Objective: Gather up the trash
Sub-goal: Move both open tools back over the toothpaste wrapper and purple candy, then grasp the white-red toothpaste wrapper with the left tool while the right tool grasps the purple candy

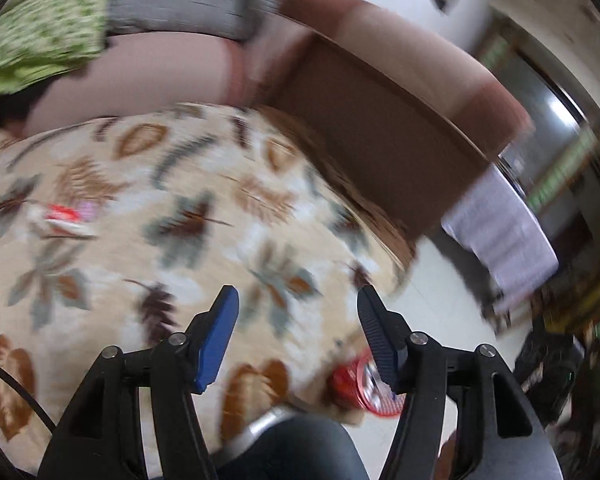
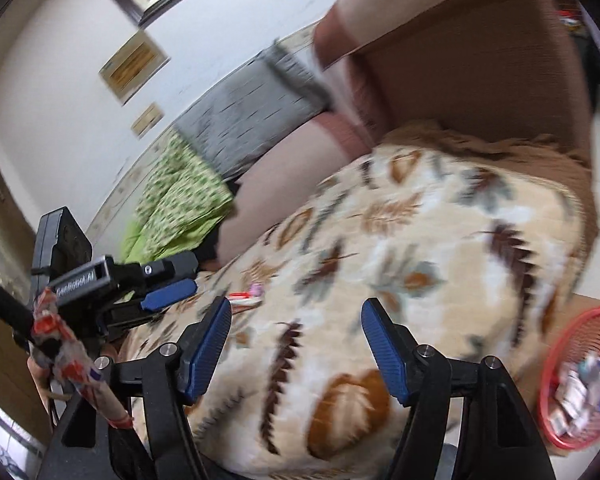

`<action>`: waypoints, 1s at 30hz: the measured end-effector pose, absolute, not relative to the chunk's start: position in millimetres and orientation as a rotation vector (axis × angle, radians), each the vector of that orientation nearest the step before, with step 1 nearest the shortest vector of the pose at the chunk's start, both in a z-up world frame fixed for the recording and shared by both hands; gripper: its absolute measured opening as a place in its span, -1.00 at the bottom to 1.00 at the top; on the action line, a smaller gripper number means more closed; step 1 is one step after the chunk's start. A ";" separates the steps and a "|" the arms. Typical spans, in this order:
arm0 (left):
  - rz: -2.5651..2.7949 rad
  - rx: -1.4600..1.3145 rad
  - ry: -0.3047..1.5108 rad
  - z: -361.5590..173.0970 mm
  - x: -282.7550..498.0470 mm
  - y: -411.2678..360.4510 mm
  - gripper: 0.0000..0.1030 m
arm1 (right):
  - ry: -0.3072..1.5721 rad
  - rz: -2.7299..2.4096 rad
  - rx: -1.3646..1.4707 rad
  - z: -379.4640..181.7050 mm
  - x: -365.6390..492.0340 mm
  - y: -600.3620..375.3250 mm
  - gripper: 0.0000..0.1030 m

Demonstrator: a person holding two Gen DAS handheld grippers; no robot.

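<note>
Left wrist view: our left gripper (image 1: pixel 298 312) gapes empty over the leaf-print blanket (image 1: pixel 140 216), a wrapper (image 1: pixel 66 216) lying far left; right wrist view: our right gripper (image 2: pixel 296 322) likewise spread, holding nothing, red basket (image 2: pixel 580 376) at right.

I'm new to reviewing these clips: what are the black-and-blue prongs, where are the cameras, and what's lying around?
A person holds two hand-held grippers; each carries a camera looking along its two blue-padded fingers. One picture is from the left gripper, the other from the right gripper. Both stand open and empty. Below is a cream leaf-patterned blanket on a brown sofa, with a small red-and-white wrapper lying on it. A red mesh basket holding trash sits on the floor.
</note>
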State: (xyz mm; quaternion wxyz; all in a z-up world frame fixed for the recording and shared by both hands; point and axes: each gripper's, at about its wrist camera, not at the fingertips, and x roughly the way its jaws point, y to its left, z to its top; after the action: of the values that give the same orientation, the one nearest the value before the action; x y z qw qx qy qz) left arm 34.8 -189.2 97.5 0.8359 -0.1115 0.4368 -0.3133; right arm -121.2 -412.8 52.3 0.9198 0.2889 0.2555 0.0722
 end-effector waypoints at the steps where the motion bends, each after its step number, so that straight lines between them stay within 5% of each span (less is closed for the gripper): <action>1: -0.616 -0.272 0.929 98.7 49.9 -173.8 0.18 | 0.532 0.164 0.591 52.6 -110.2 -406.0 0.40; 9: -0.360 -0.426 0.993 84.3 153.9 -100.7 0.18 | 0.619 0.301 0.528 47.4 8.3 -341.4 0.40; 22: -0.066 -0.475 1.078 -11.6 235.8 -19.5 0.18 | 0.813 0.478 0.486 -32.7 165.7 -265.7 0.36; 30: -0.027 -0.576 1.167 -45.8 254.2 -0.8 0.18 | 0.937 0.501 0.485 -86.6 245.1 -228.0 0.10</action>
State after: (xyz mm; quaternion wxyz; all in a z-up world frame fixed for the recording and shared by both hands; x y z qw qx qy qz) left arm 254.2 -0.8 -45.8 0.7956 -0.2683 0.5430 -0.0127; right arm 245.1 -228.0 -86.6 0.8343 0.2289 0.4423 0.2365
